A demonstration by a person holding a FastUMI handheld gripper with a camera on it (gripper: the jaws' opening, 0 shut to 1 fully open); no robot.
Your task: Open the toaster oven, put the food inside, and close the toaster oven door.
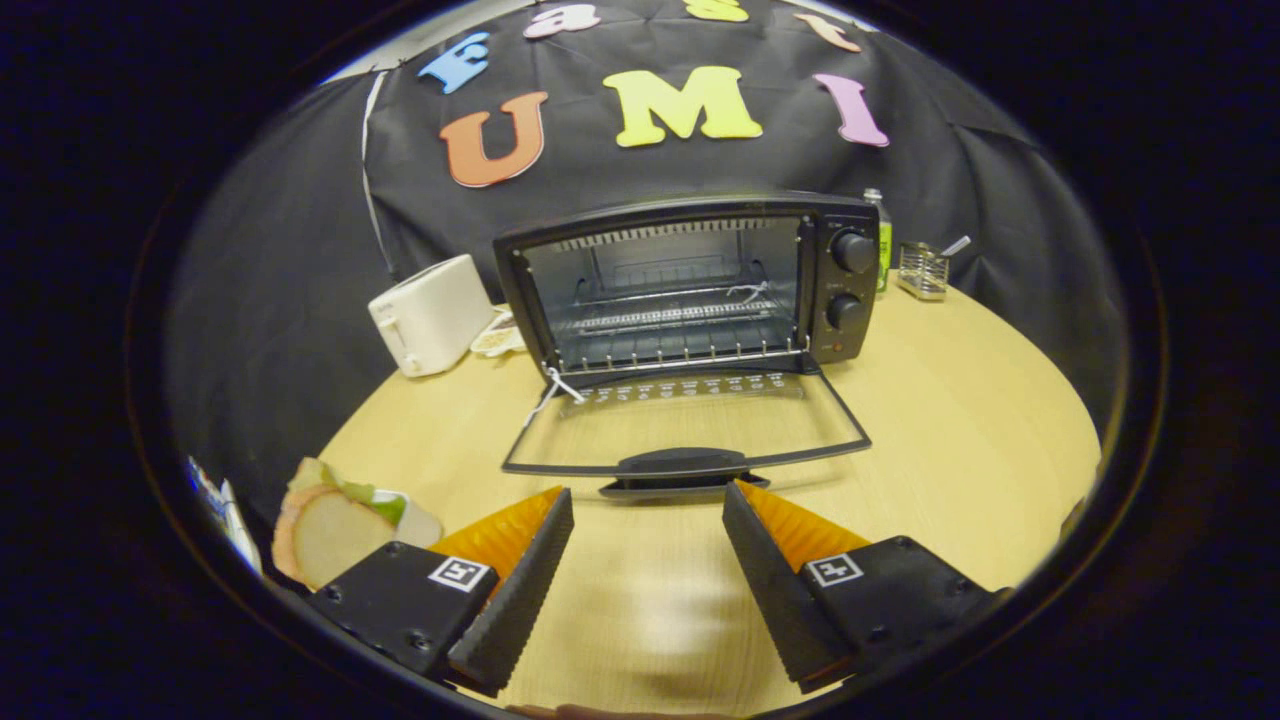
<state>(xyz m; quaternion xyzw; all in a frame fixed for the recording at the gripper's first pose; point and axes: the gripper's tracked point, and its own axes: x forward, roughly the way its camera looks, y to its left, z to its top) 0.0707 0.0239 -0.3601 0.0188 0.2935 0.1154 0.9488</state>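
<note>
The gripper (648, 530) hangs spread and empty; at 12 o'clock the toaster oven (690, 285) door (685, 430) lies open, sandwich (335, 520) at 9 o'clock awaits loading.

low over table (960, 420); faces open toaster oven (690, 285) nearby

The hand-held two-finger claw (648, 510) has two wedge-shaped fingers (520, 590) that narrow toward their tips. Each finger's inner face is a flat pad covered in fine ridged texture, and each outer side shows a ribbed, corrugated surface. Behind each finger sits a blocky black mount (400, 605) with rounded corners and small dark screws set into its top. Each mount carries a small square white marker (459, 573) printed with a black block pattern. The two fingers stand apart with a wide gap between them.
</note>
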